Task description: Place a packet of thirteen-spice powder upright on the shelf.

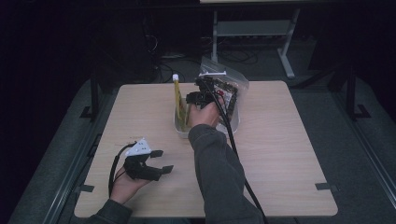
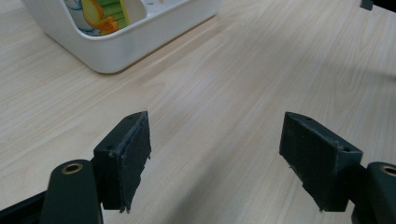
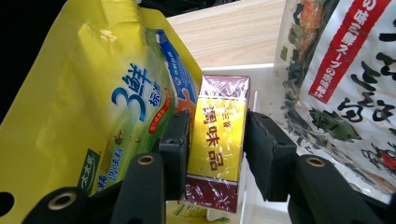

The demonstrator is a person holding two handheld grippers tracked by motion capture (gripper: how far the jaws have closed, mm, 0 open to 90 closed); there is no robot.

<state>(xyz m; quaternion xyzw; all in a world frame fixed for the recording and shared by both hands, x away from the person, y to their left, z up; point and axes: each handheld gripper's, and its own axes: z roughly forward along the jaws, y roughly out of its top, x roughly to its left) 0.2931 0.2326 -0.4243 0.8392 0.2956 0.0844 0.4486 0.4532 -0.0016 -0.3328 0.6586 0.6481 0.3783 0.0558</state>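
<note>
The right claw (image 3: 217,144) reaches into the white bin (image 1: 183,130) at the far middle of the table (image 1: 280,154). A small red-and-gold box (image 3: 218,140) stands upright between its jaws, wedged between a yellow pouch (image 3: 93,107) on one side and a seaweed soup packet (image 3: 345,79) on the other. A narrow gap shows on one side of the box, so whether the pads press on it cannot be told. No earlier frame being given, the step in hand is judged to be either placing or picking this box in the bin.

The left claw (image 2: 215,158) rests near the front left of the table, jaws wide apart with nothing between them, aimed at bare wood near the bin's corner (image 2: 107,56).

Next move: if placing, widen the jaws fully and withdraw straight up, clear of the pouch and packet; if picking, close firmly before lifting
</note>
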